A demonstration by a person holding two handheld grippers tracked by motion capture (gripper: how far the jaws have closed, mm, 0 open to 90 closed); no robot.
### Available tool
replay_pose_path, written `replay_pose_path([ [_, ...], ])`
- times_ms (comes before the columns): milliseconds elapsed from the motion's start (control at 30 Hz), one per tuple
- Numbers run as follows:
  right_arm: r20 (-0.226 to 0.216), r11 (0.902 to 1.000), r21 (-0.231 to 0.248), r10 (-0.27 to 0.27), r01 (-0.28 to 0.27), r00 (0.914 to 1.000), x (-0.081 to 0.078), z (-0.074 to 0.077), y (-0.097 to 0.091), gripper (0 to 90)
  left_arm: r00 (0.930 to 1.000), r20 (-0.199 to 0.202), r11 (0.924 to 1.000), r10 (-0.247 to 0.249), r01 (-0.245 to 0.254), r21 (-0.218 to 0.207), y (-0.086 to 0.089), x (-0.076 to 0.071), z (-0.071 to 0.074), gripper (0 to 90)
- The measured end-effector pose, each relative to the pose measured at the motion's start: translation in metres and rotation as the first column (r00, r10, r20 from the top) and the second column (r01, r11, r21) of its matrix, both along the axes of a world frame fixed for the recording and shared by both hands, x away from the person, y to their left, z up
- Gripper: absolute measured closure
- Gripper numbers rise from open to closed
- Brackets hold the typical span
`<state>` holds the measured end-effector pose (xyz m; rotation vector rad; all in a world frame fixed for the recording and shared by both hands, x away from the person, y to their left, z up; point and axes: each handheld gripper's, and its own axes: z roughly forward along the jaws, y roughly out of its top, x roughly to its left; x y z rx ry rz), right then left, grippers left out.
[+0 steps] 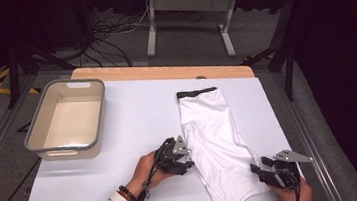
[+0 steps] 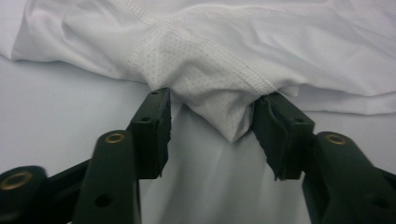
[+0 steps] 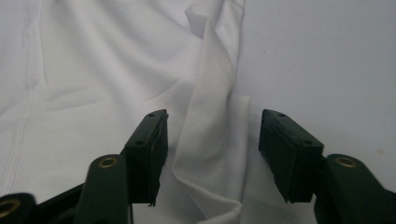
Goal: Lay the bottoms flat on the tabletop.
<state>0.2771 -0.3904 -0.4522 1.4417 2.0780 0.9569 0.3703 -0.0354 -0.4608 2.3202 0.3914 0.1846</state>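
one white garment (image 1: 217, 141) with a black waistband, lying on the table; one grey plastic tub (image 1: 50, 146); one white table (image 1: 133, 115) with a wooden strip along its far edge; two handheld grippers, a left gripper (image 1: 185, 160) and a right gripper (image 1: 260, 168), each with two black jaws; one beaded bracelet (image 1: 127, 195); one metal table frame (image 1: 187, 9) on the floor behind.
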Motion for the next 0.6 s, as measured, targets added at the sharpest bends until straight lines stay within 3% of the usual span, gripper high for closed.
replay_pose_path([
  [100, -0.002, 1.0, 0.0, -0.007, 0.007, 1.0, 0.0, 0.0, -0.003, 49.4, 0.9999, 0.002, 0.9999, 0.011, -0.011, -0.005, 0.0, 0.0, 0.0, 72.0],
  [167, 0.002, 0.9993, -0.036, -0.005, 0.005, 1.0, -0.002, 0.001, -0.001, 57.2, 0.9998, 0.012, 0.9999, 0.015, -0.016, 0.004, -0.001, -0.001, 0.0, 82.5],
  [200, 0.001, 0.9992, -0.036, 0.015, -0.015, 0.9999, -0.003, 0.001, 0.001, 63.9, 0.9998, 0.016, 0.9999, 0.012, -0.012, 0.005, -0.002, 0.0, 0.0, 85.4],
  [333, -0.014, 0.9973, -0.033, 0.065, -0.066, 0.9978, -0.003, 0.002, 0.005, 74.0, 0.9998, 0.018, 0.9999, 0.008, -0.008, 0.006, 0.0, 0.0, 0.001, 87.3],
  [367, -0.018, 0.997, -0.03, 0.071, -0.072, 0.9973, -0.004, 0.003, 0.006, 74.9, 0.9994, 0.035, 0.9999, 0.006, -0.006, 0.015, 0.002, 0.0, 0.002, 87.4],
  [433, -0.018, 0.9965, -0.03, 0.077, -0.078, 0.9968, -0.004, 0.003, 0.007, 69.9, 0.9993, 0.037, 0.9992, -0.003, 0.001, 0.04, 0.008, -0.001, 0.004, 87.4],
  [500, -0.02, 0.9965, -0.031, 0.077, -0.078, 0.9968, -0.004, 0.003, 0.01, 55.7, 0.9987, 0.05, 0.9985, 0.009, -0.012, 0.054, 0.017, -0.001, 0.006, 87.5],
  [600, -0.018, 0.9958, -0.028, 0.087, -0.088, 0.996, -0.004, 0.003, 0.013, 47.1, 0.9985, 0.053, 0.9984, 0.017, -0.02, 0.053, 0.032, 0.0, 0.01, 87.4],
])
